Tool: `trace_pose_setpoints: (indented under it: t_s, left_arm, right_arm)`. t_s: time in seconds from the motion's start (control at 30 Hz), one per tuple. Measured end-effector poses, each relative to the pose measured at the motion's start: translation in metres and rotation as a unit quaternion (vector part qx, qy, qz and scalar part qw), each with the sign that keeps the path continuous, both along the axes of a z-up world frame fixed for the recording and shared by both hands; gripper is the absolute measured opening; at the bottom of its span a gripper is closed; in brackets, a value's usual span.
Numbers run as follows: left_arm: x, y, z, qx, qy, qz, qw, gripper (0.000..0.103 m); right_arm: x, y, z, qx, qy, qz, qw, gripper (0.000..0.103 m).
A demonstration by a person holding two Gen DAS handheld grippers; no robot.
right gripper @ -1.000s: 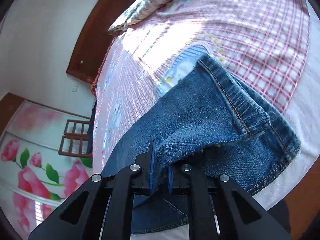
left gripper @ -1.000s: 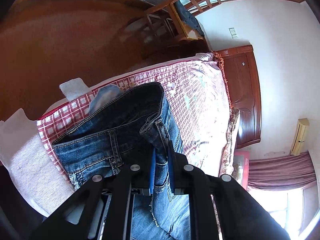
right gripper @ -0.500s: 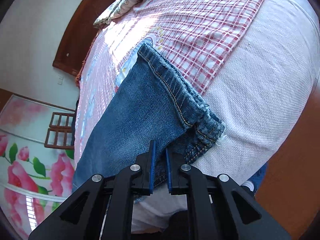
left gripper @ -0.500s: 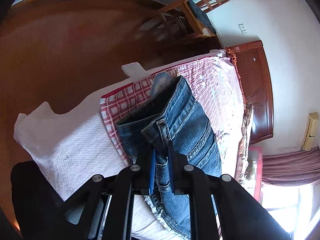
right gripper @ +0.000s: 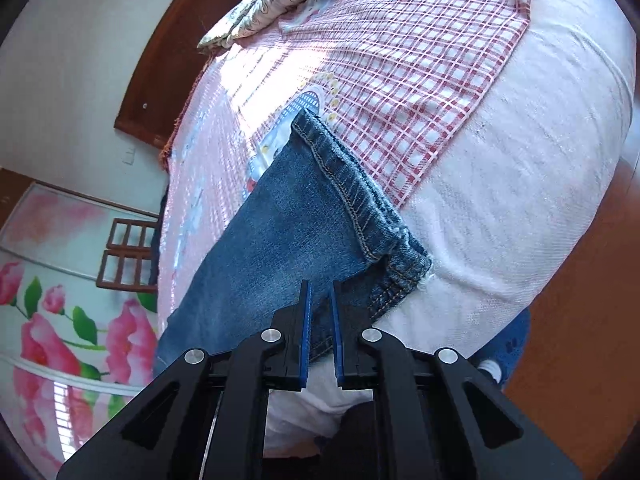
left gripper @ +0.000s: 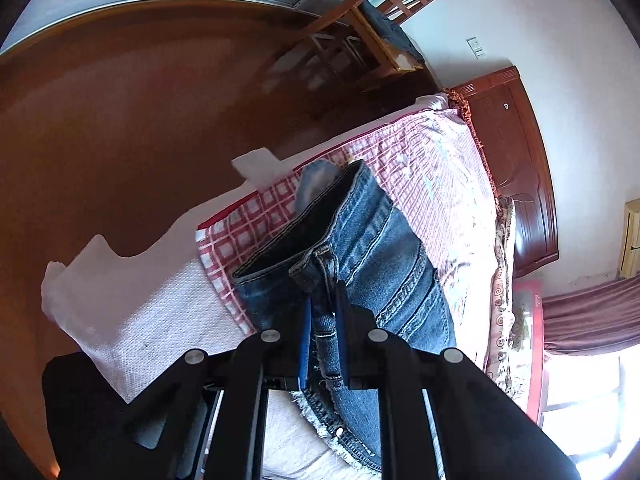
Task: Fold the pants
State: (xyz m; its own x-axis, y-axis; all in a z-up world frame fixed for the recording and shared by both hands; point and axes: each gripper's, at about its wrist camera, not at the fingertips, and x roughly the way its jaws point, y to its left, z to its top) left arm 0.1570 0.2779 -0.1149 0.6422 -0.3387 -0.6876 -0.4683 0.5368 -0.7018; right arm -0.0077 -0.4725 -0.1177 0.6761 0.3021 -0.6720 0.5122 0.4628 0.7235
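Blue jeans (left gripper: 380,248) lie folded on the bed, waistband towards the foot edge. My left gripper (left gripper: 322,300) is shut on the denim by the fly, just below the waistband, and the cloth bunches between its blue pads. In the right wrist view the jeans' leg (right gripper: 280,248) lies flat, its stitched hem at the border of the checked sheet and the white cover. My right gripper (right gripper: 320,288) sits at the hem's near corner. Its jaws are opening; a gap shows, with denim lying between them and not pressed.
A red checked sheet (left gripper: 248,220) covers the bed over a white textured bedspread (left gripper: 152,312). A dark wooden headboard (left gripper: 520,160) and a patterned pillow (right gripper: 280,4) are at the far end. A wooden chair (left gripper: 384,20) stands on the brown floor (left gripper: 120,120).
Both grippers drew back towards the bed's near edge, dragging the jeans so more white bedspread shows. The right jaws, shut on the hem before, now stand apart. The left still grips.
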Motion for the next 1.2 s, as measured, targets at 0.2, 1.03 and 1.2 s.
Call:
trace_pose_setpoints:
  t_s: [0.2,1.03,1.2]
  left_arm:
    - [-0.013,0.002,0.0,0.031,0.001,0.016,0.9994,0.03]
    - [-0.051,-0.109,-0.025,-0.128,0.003,-0.083,0.9883,0.058]
    - [-0.047,-0.121,-0.029,-0.117,0.035,-0.077,0.9895,0.057]
  right_arm:
    - [-0.01,0.013,-0.015,0.07,-0.01,-0.046,0.996,0.067]
    - [0.022,0.05,-0.024,0.074,-0.031,-0.045,0.996,0.006]
    - [0.025,0.051,-0.024,0.077,-0.034,-0.039,0.996,0.006]
